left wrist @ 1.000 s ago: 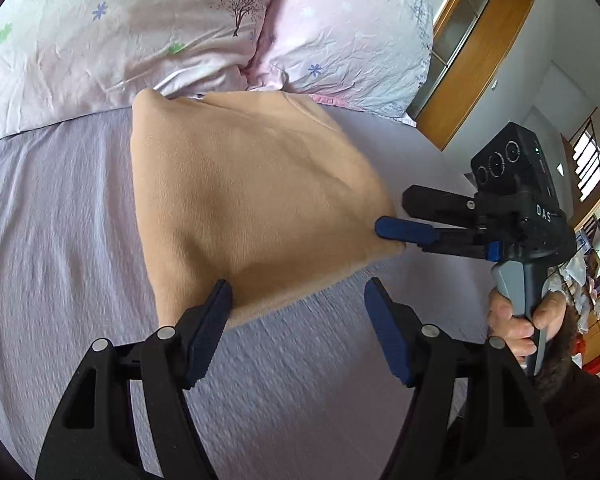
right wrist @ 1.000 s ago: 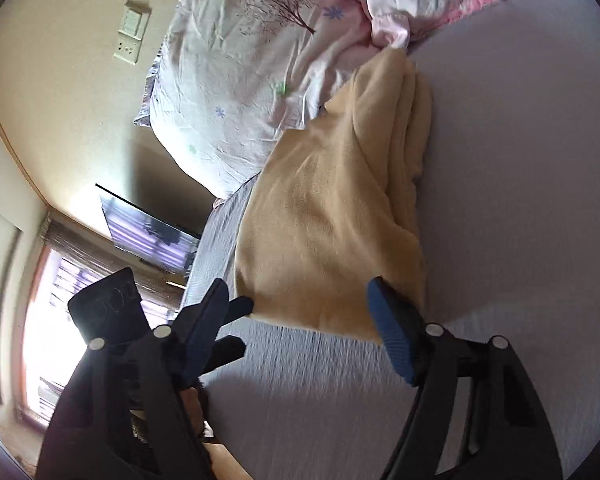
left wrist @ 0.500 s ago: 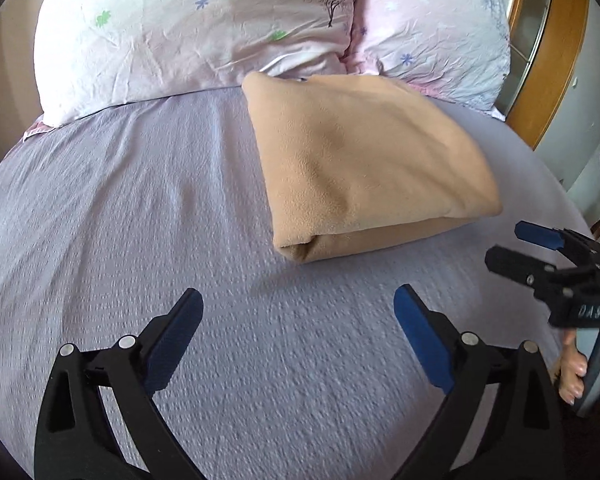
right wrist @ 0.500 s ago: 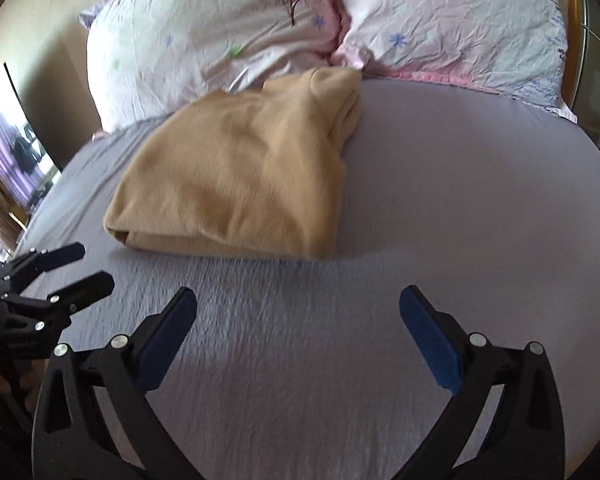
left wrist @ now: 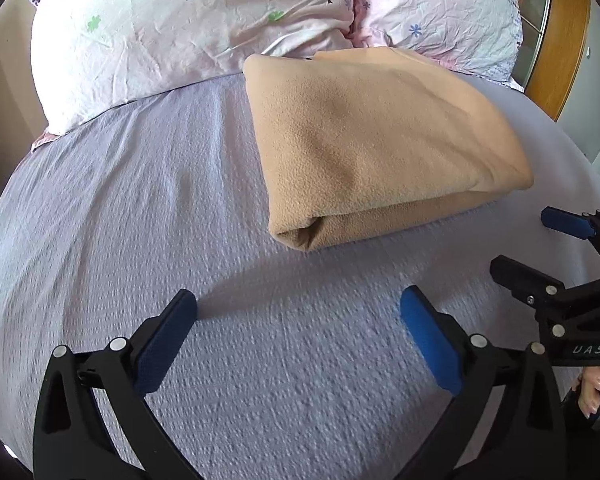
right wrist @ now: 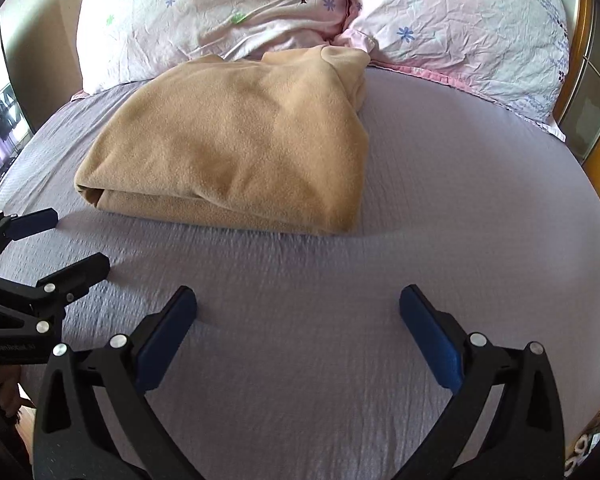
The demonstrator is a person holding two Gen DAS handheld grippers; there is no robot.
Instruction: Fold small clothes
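Tan fleece garment (left wrist: 372, 152), folded into a thick rectangle, lies in the upper centre of both views on a lilac bedsheet (left wrist: 140, 216), its far edge touching two floral pillows (left wrist: 188, 28). The left gripper (left wrist: 298, 332) fills the lower frame of its own view, jaws spread wide, holding nothing. The right gripper (right wrist: 298, 332) is equally wide and empty; each also shows at the other view's side edge, near the garment but apart from it. The fold looks finished. The rolled near edge is bulky, so the soft layers could spring open or slide, especially if a finger snags them. A second ago both grippers were at the garment's near edge; since then they have pulled back and levelled, leaving it settled.
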